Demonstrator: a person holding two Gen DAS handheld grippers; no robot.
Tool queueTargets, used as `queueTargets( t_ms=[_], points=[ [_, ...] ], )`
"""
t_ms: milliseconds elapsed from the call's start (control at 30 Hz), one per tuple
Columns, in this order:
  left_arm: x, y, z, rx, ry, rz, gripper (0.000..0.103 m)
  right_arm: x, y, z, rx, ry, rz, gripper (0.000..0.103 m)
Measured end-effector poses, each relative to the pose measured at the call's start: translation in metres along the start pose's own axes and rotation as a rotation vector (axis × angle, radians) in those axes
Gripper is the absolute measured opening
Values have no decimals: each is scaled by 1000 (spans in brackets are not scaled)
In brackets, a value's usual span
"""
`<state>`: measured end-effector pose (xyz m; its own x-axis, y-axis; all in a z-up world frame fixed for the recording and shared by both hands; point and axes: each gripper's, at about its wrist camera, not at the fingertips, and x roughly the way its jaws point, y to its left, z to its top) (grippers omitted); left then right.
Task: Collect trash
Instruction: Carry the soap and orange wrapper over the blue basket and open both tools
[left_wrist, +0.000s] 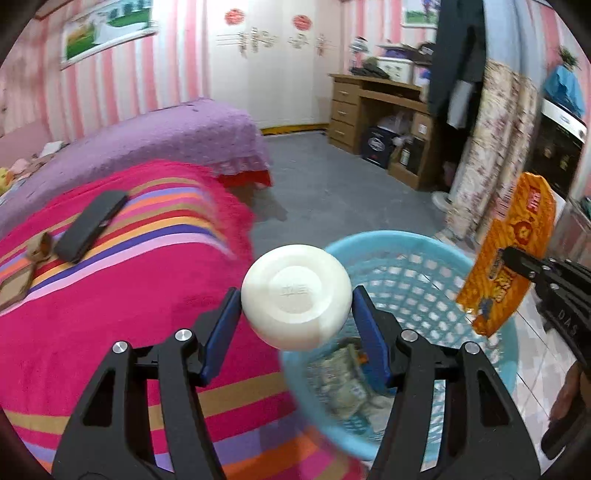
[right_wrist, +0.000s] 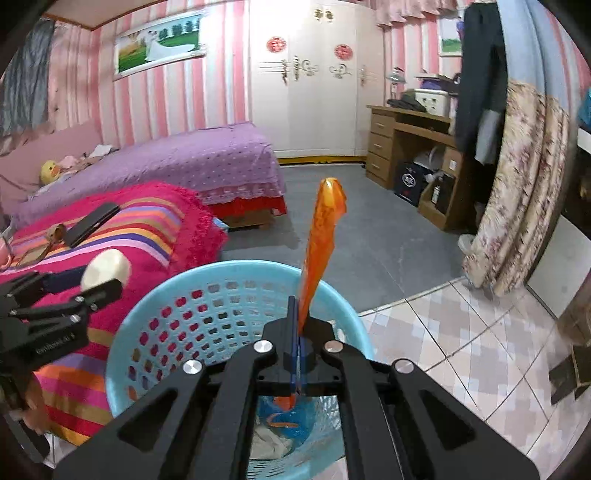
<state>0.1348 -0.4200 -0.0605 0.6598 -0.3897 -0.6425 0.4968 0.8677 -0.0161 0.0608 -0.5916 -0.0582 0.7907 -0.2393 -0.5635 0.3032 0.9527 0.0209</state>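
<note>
Both claws loaded at the blue basket (right_wrist: 122, 369).
I see the left claw (left_wrist: 295, 306) clamped on a white round container (left_wrist: 295, 295) at the rim; the right claw (right_wrist: 298, 332) pinches an orange wrapper (right_wrist: 321, 243) over it. The basket's contents are blurred and half hidden.

Home bedroom, purple bed (right_wrist: 192, 162), white wardrobe (right_wrist: 306, 85), wooden desk (right_wrist: 402, 140)
</note>
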Motion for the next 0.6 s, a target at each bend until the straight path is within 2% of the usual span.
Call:
queueTargets(
  t_ms=[33,100,133,200,367,567,600],
  points=[
    [3,-6,2,14,12,-17,64,1,0,-1,3,1,1,1],
    [6,-13,7,24,16,-19,88,3,0,-2,-1,7,3,1],
    [4,-12,8,18,11,-19,92,4,1,-2,-5,10,2,1],
    [0,-6,11,12,-7,-15,94,5,2,-3,-11,14,3,1],
    [-17,23,13,44,-64,80,97,9,8,-4,-9,21,12,1],
    [-41,68,4,35,-78,149,97,21,20,-5,-3,33,-9,2],
    [-43,73,3,32,-81,158,97,24,22,-6,2,41,-20,8]
  ],
)
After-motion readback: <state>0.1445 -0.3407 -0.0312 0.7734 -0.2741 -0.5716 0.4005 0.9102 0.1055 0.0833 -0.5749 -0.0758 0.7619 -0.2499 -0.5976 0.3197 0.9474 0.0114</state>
